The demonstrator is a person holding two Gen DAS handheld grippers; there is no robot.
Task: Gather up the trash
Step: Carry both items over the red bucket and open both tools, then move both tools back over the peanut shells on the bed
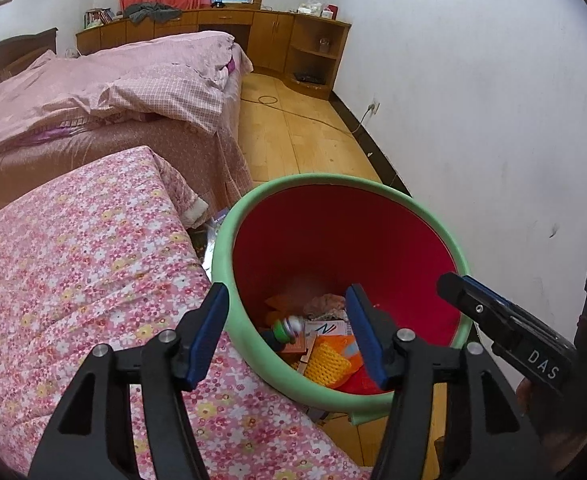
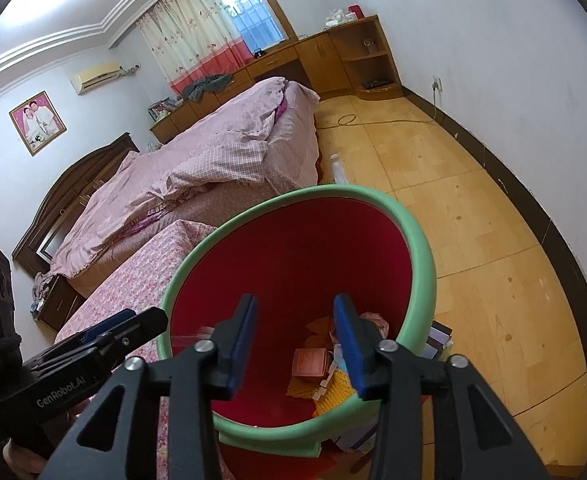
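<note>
Both grippers hang over the red bin (image 1: pixel 345 236) at lower centre — poised for dropping. The left gripper (image 1: pixel 289 334) and right gripper (image 2: pixel 295 340) have their jaws apart, empty. Trash (image 1: pixel 325 356) lies on the bin's bottom, beside the floral bedding (image 1: pixel 85 272).

Smooth matt green-rimmed red plastic bin (image 1: pixel 393 232); soft floral pink cotton quilt (image 1: pixel 73 260); glossy yellow wooden plank floor (image 2: pixel 473 220).

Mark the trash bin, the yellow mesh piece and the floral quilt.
trash bin (image 1: pixel 229 236), left wrist view, green rim.
yellow mesh piece (image 1: pixel 327 362), left wrist view, its middle.
floral quilt (image 1: pixel 73 272), left wrist view, top surface.
</note>
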